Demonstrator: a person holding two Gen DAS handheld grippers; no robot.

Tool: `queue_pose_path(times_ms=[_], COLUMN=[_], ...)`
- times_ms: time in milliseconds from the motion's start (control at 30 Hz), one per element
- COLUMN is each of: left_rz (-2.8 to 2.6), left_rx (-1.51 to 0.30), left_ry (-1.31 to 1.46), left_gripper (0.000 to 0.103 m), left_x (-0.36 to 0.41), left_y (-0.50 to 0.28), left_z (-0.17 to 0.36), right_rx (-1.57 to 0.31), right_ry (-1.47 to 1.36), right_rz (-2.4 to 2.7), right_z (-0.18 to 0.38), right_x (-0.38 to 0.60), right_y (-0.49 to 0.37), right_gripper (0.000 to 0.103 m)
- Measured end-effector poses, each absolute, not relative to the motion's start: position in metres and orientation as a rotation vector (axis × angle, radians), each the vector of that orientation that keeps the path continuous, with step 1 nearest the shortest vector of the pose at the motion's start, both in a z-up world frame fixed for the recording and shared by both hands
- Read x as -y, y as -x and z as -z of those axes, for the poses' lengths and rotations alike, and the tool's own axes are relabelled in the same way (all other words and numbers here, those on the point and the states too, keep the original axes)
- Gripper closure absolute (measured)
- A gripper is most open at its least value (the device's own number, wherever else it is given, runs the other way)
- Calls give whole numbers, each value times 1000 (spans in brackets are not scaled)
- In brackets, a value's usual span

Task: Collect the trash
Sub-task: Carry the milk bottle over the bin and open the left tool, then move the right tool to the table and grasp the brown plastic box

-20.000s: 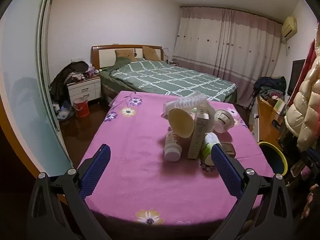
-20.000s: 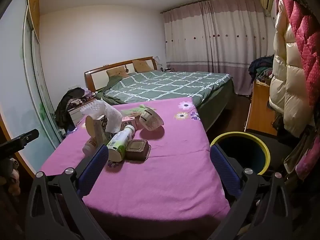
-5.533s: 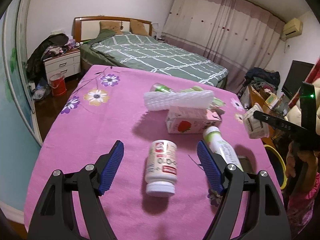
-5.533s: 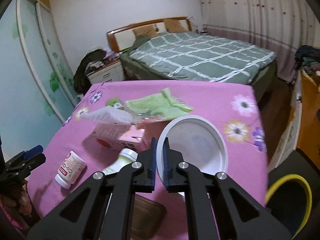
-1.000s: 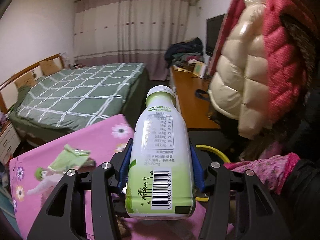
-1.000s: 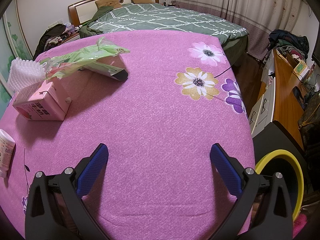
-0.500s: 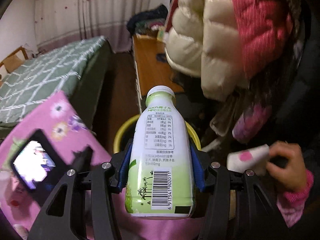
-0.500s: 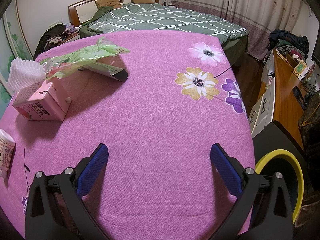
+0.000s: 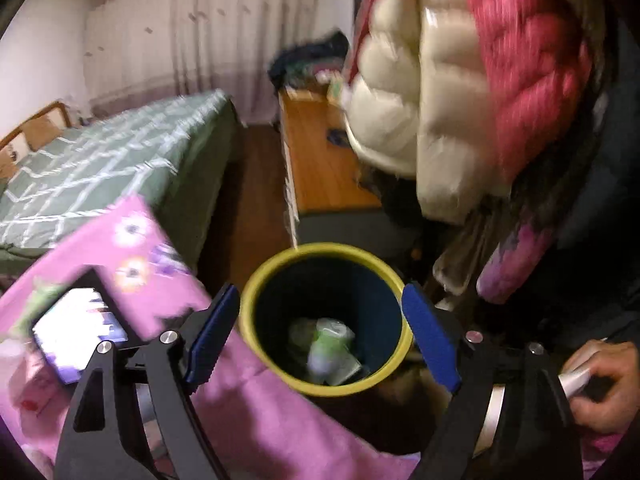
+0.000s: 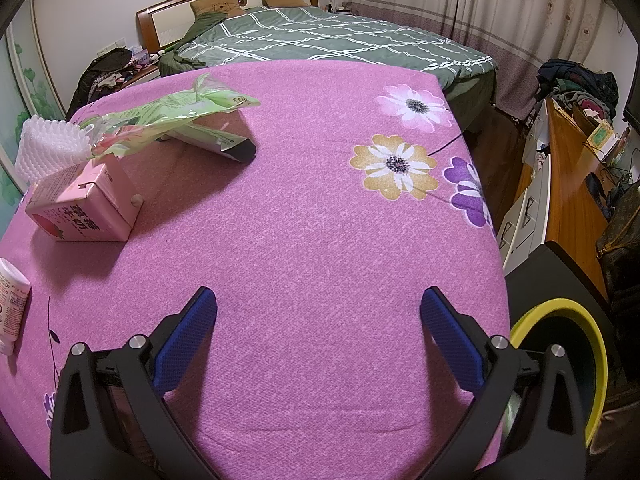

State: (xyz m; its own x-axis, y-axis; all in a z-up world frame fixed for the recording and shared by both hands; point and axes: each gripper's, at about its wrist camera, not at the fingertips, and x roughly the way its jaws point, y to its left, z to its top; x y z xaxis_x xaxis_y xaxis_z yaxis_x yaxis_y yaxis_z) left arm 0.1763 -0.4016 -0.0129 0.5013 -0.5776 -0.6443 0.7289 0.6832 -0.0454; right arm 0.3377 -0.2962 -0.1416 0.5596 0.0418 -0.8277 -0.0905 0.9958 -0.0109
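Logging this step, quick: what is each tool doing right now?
Left tool: open, jaws just opened, nothing between them; green bottle lies in the yellow-rimmed bin below.
Right tool: open, empty, above the pink tablecloth.

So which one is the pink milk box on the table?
Look at the pink flowered tablecloth in front of the bed. Near its left edge lies the pink carton with a strawberry picture, under the white foam net. It is the only boxy thing; the white bottle beside it is round.
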Motion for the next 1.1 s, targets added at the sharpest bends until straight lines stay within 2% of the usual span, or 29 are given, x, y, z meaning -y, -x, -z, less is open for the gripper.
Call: queue_pose_path(times_ms=[67, 267, 500, 800, 1100], left_rz=[742, 320, 56, 57, 84], left_rx=[-617, -440, -445, -507, -553], left_ry=[-212, -67, 26, 80, 107], left_gripper=[15, 10, 9, 9, 9], left_x=[364, 193, 67, 22, 28], left_y=[-171, -158, -146, -163, -172], left_z=[-11, -68, -57, -19, 8], right_rx=[-974, -974, -974, -974, -974], right_ry=[54, 54, 54, 55, 54], right_rz=[-78, -78, -78, -78, -78], right_z=[142, 142, 142, 142, 141], right_x=[296, 296, 296, 295, 296], right_y=[-338, -338, -338, -338, -338], right_gripper=[5, 5, 5, 5, 5])
